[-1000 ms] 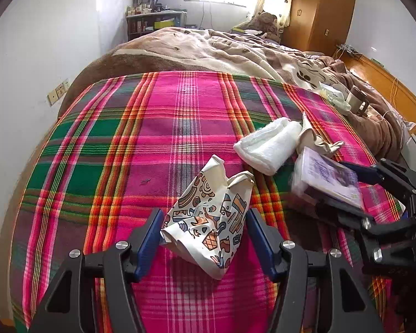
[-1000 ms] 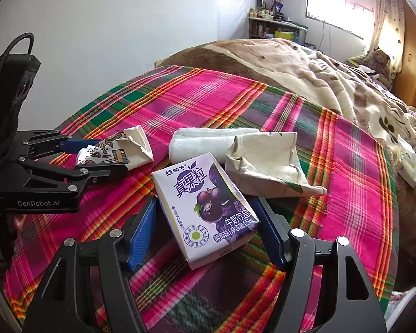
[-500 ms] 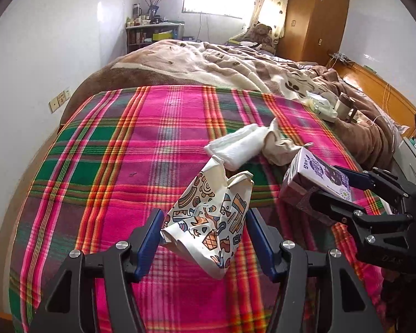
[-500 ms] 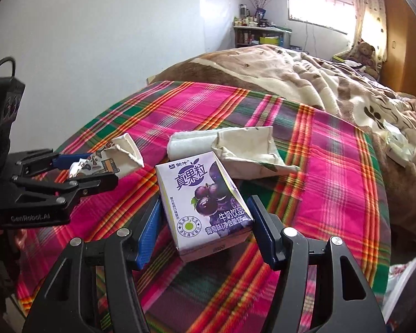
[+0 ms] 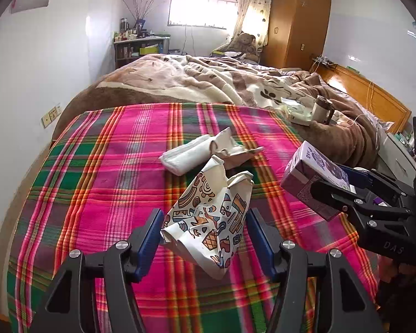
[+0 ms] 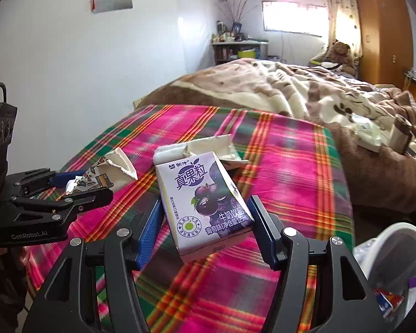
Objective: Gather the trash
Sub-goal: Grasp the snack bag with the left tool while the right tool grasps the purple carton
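My left gripper [image 5: 203, 236] is shut on a crumpled patterned paper cup [image 5: 210, 216] and holds it above the plaid blanket [image 5: 102, 172]. My right gripper [image 6: 205, 224] is shut on a purple grape milk carton [image 6: 203, 197], also lifted off the blanket. The carton in the right gripper shows at the right of the left wrist view [image 5: 313, 177]. The cup in the left gripper shows at the left of the right wrist view [image 6: 105, 174]. A rolled white tissue [image 5: 185, 155] and a crumpled beige wrapper [image 5: 230, 149] lie on the blanket beyond.
A white bin [image 6: 396, 272] with a clear liner and some trash inside stands at the lower right of the right wrist view. A brown duvet [image 5: 222, 80] covers the far bed, with a mug [image 5: 321, 109] and packets on it. A white wall is on the left.
Both grippers have risen and drawn back from the blanket with their loads. The tissue and wrapper now lie farther away, and the bin has come into the right wrist view.
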Demonstrator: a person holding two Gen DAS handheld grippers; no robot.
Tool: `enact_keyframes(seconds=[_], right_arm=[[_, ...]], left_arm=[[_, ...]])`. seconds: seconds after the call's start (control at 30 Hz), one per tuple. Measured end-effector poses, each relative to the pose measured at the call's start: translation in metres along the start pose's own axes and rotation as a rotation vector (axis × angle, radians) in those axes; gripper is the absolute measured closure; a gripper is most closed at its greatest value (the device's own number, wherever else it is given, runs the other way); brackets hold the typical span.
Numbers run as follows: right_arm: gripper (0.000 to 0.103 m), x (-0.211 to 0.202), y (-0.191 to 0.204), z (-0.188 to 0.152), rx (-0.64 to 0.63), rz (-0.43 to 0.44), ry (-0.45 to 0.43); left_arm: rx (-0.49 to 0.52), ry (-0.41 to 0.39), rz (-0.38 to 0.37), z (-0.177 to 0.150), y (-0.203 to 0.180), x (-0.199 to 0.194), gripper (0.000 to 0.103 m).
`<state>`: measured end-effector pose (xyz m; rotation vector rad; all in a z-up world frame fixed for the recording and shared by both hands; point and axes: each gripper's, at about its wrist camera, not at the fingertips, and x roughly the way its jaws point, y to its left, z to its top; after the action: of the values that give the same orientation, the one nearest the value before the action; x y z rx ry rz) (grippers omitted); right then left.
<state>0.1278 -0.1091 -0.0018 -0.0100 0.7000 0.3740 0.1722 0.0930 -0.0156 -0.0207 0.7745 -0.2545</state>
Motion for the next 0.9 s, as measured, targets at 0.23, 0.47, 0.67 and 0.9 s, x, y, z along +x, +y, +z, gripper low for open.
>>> enact_keyframes(seconds=[0.23,0.47,0.67,0.9], right_arm=[[0.04,-0.025,-0.023,-0.005,0.032,-0.042,-0.034],[0.04,-0.054,-0.05,-0.014,0.087,-0.096,-0.073],[0.04,-0.077,-0.073,-0.024,0.123,-0.165,-0.101],[0.04,-0.101,-0.098,-0.037,0.163,-0.239,-0.128]], left_arm=[[0.041,-0.035,-0.033,0.004,-0.036,-0.017,0.042],[0.089,-0.064,-0.079,0.007,-0.079,-0.03,0.042],[0.123,-0.083,-0.124,0.008,-0.116,-0.035,0.042],[0.162,-0.098,-0.156,0.009,-0.158,-0.034,0.042]])
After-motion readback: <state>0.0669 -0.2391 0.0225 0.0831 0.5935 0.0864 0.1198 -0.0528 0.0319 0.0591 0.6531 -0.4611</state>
